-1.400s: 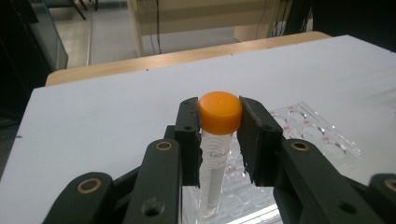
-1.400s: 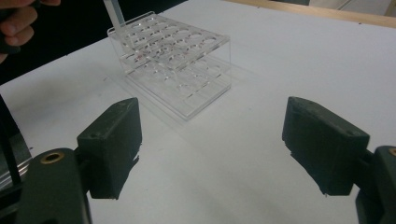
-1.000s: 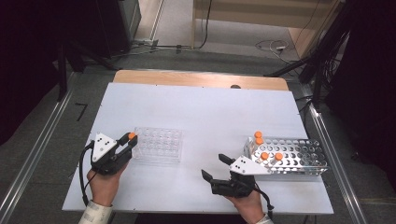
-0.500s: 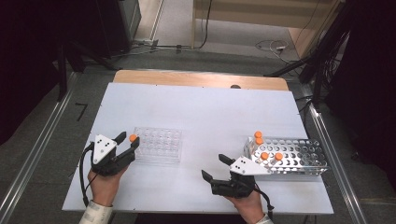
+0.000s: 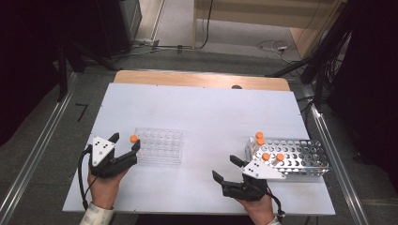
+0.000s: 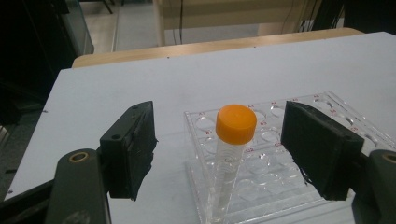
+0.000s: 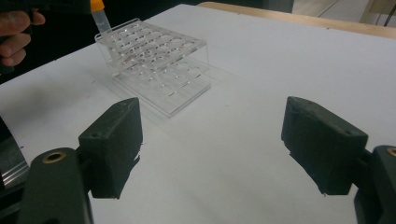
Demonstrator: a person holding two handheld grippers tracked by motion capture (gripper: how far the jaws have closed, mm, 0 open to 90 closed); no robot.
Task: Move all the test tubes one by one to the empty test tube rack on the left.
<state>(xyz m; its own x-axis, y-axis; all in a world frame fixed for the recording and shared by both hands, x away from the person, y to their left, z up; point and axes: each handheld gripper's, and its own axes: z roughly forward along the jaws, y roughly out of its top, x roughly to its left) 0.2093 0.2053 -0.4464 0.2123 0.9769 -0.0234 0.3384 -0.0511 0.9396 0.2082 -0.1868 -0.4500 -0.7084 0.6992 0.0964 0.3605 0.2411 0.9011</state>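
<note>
Left tongs (image 6: 219, 154) have just been opening, released around an orange-capped tube (image 6: 232, 154) now standing between the pads, untouched, in the corner hole of the clear rack (image 6: 299, 158). Right tongs (image 7: 210, 149) hang spread and empty over the desk (image 7: 261, 84), likely ready for the next tube.

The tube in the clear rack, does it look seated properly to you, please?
Slightly off: the tube leans in a corner hole of the clear rack. The left gripper, jaws just opening, no longer touches it.
</note>
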